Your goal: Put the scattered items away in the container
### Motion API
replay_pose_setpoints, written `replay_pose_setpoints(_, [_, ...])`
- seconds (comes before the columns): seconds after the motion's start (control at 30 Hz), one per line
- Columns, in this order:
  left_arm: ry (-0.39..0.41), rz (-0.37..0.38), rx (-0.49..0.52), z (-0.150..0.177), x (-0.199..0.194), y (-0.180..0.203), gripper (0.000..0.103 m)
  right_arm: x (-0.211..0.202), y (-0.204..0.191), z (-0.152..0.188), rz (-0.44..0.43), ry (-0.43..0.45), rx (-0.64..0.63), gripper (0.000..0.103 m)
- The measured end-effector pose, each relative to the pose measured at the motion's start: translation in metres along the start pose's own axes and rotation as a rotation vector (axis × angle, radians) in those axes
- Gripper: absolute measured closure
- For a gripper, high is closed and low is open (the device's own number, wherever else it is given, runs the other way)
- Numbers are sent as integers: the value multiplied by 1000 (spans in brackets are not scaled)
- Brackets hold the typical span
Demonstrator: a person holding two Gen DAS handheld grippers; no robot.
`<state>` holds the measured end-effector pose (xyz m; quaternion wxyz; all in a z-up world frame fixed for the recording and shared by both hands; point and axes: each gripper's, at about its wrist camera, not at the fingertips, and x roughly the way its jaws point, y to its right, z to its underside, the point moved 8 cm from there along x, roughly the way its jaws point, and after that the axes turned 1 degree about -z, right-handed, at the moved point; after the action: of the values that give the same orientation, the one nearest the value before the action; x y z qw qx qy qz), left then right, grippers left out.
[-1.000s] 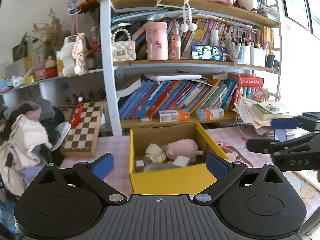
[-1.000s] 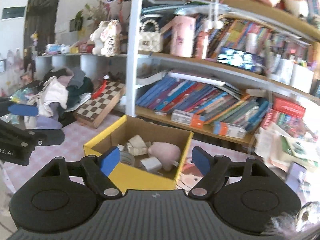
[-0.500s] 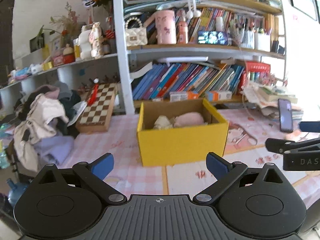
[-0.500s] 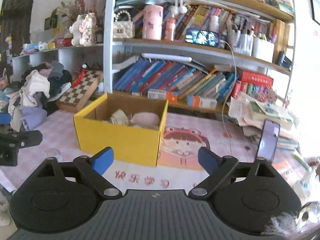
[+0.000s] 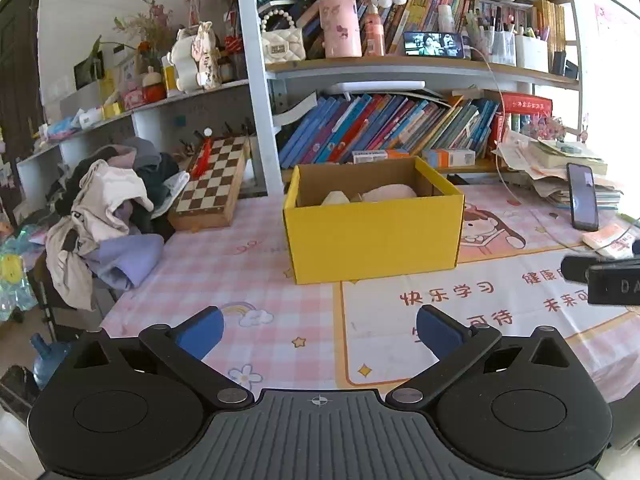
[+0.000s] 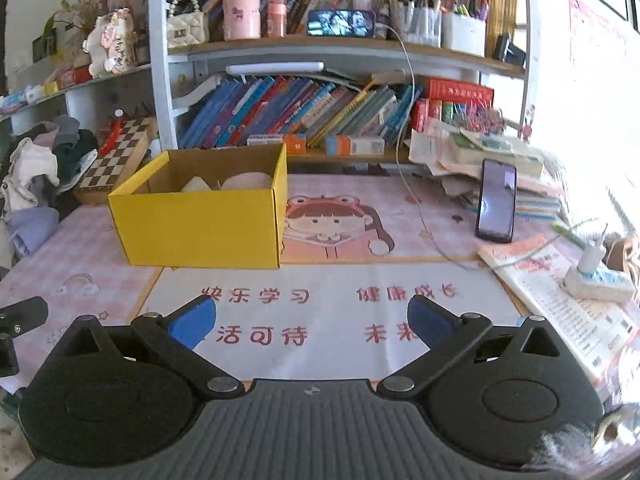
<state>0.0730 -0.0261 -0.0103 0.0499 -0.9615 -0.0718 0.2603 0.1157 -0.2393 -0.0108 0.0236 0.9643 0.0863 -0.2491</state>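
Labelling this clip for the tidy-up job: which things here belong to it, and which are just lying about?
Job: yellow box, pink plush and cream item inside it, left claw, right claw, both open.

Lying about: chessboard, clothes pile, phone, books.

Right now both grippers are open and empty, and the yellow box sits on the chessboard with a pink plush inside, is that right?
Not quite. The yellow box sits on the pink table mat, apart from the chessboard, as the left wrist view shows. The left gripper and right gripper are open and empty, and the pink plush is inside.
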Motion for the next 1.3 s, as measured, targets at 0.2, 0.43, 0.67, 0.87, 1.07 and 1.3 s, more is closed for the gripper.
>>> replay_pose_setpoints(0.2, [-1, 7, 8, 4, -4, 3, 0, -3, -2, 2, -2, 11, -23, 0])
replay_pose_setpoints(0.43, [-41, 22, 16, 16, -5, 9, 0, -6, -22, 23, -63, -60, -66, 0])
replay_pose_setpoints(0.67, [-62, 22, -13, 24, -7, 3, 0, -5, -26, 33, -67, -103, -50, 0])
replay_pose_setpoints(0.87, [-81, 29, 0, 29, -8, 6, 0, -7, -29, 36, -73, -114, -54, 0])
replay_pose_setpoints(1.07, [-93, 24, -23, 30, -8, 0, 0, -7, -31, 37, -73, -118, -53, 0])
replay_pose_setpoints(1.3, [-92, 33, -24, 28, -8, 1, 0, -7, -32, 38, -70, -123, -49, 0])
